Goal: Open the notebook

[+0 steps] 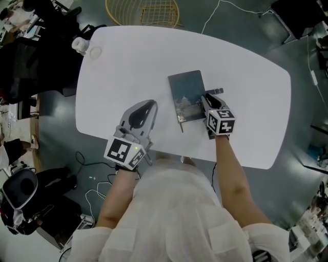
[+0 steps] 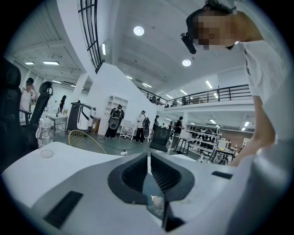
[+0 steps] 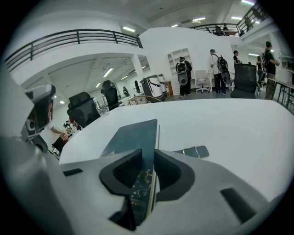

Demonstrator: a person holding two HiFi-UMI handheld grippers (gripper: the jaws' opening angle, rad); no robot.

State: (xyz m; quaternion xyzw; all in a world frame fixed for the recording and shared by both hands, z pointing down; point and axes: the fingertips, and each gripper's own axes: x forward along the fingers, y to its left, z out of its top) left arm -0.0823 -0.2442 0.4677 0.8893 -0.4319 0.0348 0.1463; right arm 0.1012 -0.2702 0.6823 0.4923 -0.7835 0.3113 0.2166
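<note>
A dark teal notebook with a pale picture on its cover lies in the middle of the white table. My right gripper sits at the notebook's near right edge. In the right gripper view the notebook runs away from me, and its right edge stands between the two pads of the right gripper, which are shut on it. My left gripper rests low over the table to the left of the notebook, apart from it. In its own view the left gripper has its pads together with nothing held.
A small grey flat piece lies just right of the notebook. A plastic bottle and a round lid stand at the table's far left corner. A yellow wire chair is beyond the far edge. Cables lie on the floor.
</note>
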